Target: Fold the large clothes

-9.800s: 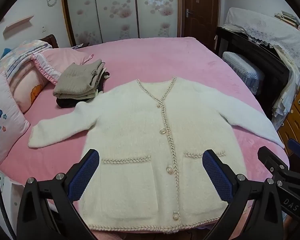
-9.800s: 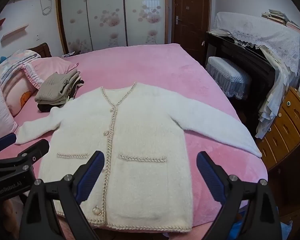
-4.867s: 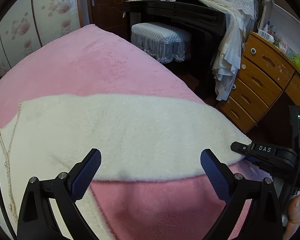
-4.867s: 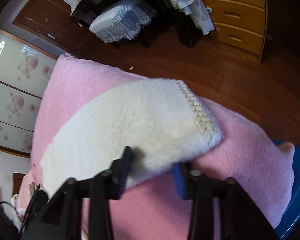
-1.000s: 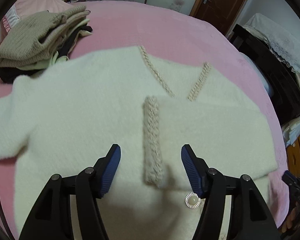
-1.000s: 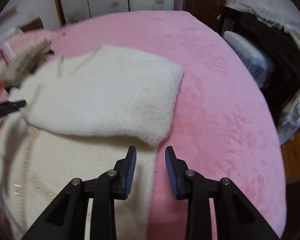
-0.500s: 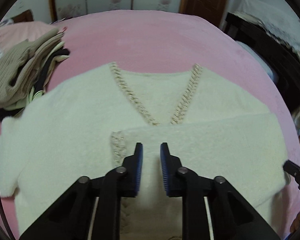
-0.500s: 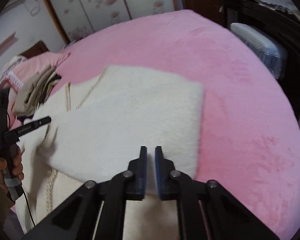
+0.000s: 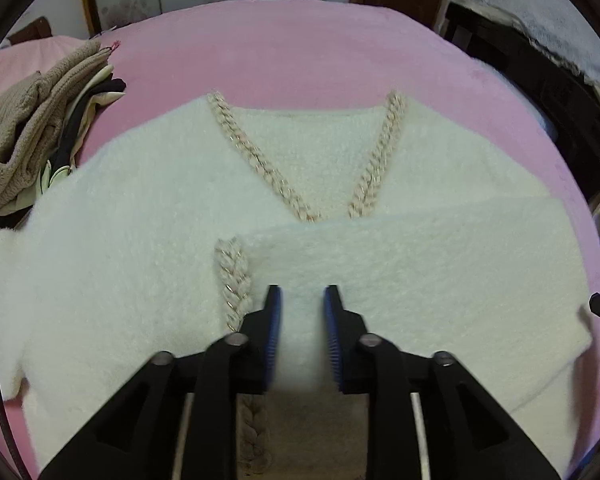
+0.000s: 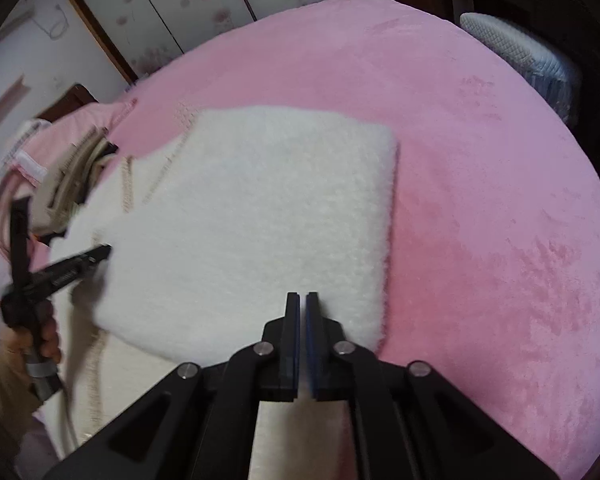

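Note:
A fluffy white cardigan [image 9: 140,260] with braided trim lies face up on the pink bed [image 9: 300,48]. One sleeve [image 9: 440,264] is folded across its chest, with the braided cuff [image 9: 232,276] near the middle. My left gripper [image 9: 302,300] hovers over that sleeve just right of the cuff. Its jaws are opening, with sleeve fabric showing in the gap and no pad pressing on it. In the right wrist view, my right gripper [image 10: 302,300] is shut at the near edge of the folded sleeve [image 10: 260,208]. I see no fabric between its pads. A hand [image 10: 40,336] holds the left gripper [image 10: 102,251] at far left.
A pile of folded clothes [image 9: 32,132], beige on top, sits on the bed left of the cardigan. Pillows [image 10: 20,152] lie beyond it. A padded stool [image 10: 520,52] and dark furniture [image 9: 540,92] stand off the bed's right side. Bare pink bedding [image 10: 480,160] spreads to the right.
The left jaws closed almost fully over the sleeve near the cuff and have since parted again. The right jaws came together at the sleeve's near edge. Both grippers shifted over the cardigan.

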Motion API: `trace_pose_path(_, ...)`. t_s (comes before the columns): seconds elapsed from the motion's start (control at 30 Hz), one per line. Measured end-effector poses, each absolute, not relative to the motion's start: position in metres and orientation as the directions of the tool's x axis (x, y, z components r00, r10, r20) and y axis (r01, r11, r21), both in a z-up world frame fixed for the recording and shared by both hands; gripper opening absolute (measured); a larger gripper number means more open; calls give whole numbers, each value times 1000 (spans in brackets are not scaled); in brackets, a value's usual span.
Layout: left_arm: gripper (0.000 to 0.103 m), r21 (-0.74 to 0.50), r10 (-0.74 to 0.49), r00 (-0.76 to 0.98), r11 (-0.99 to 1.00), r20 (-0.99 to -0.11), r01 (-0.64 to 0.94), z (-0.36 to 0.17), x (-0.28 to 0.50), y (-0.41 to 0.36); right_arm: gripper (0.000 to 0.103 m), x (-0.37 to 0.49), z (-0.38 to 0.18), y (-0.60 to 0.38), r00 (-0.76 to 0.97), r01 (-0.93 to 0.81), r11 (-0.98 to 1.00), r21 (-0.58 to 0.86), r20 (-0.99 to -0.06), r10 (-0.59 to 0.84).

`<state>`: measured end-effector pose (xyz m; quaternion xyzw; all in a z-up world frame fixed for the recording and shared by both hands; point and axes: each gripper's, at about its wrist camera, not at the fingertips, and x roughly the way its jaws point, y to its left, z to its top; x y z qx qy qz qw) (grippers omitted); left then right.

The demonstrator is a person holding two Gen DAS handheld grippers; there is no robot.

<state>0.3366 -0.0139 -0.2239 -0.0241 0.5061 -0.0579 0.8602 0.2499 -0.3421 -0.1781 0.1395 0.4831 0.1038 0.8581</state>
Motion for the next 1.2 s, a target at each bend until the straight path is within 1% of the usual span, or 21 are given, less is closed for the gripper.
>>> trace_pose_path(0.03,39,-120,-133,500,991,-856,58,-218,339,-10,5,253,-172,-342,528,-49,940,337,-790,311)
trace_pose_path(0.1,48,-155,-146,532,987,-834,28,-210,345,-3,5,265,-160,-336,555,-54,954,295,-785,274)
trace_pose_path(0.2,48,-164,-131,548,986,-826,-12,-205,358,0,5,290,-157,-323,566,-52,972,231,-795,219)
trace_pose_path(0.27,48,-143,-107,550,990,-828,-22,-209,364,-3,5,314,-162,-310,567,-42,980,197,-803,186)
trace_pose_path(0.43,48,-83,-63,519,996,-852,-16,-230,378,-10,5,354,-195,-307,509,20,995,99,-858,75)
trace_pose_path(0.47,48,-75,-58,521,997,-852,-13,-233,379,-9,2,357,-201,-311,499,32,995,97,-864,67)
trace_pose_path(0.5,48,-71,-55,522,997,-851,-10,-235,380,-9,0,359,-206,-317,497,47,993,105,-865,69)
trace_pose_path(0.7,48,-91,-79,513,996,-855,2,-238,382,-4,0,355,-208,-340,504,86,976,200,-854,131)
trace_pose_path(0.77,49,-82,-72,511,997,-857,4,-235,383,-4,0,353,-205,-337,500,80,978,191,-856,127)
trace_pose_path(0.8,50,-72,-64,509,997,-859,3,-234,383,-4,3,352,-201,-335,498,75,980,184,-858,123)
trace_pose_path(0.9,59,-65,-51,507,998,-861,-10,-223,377,-5,3,340,-190,-327,493,60,980,189,-859,135)
trace_pose_path(0.97,61,-83,-65,516,997,-854,-12,-214,371,-3,3,328,-181,-322,501,40,976,212,-850,164)
trace_pose_path(1.13,77,-104,-93,554,994,-827,10,-178,345,1,4,303,-157,-304,500,-7,966,258,-836,227)
trace_pose_path(1.2,78,-122,-115,565,992,-817,26,-163,332,3,6,292,-147,-295,504,-24,963,269,-829,244)
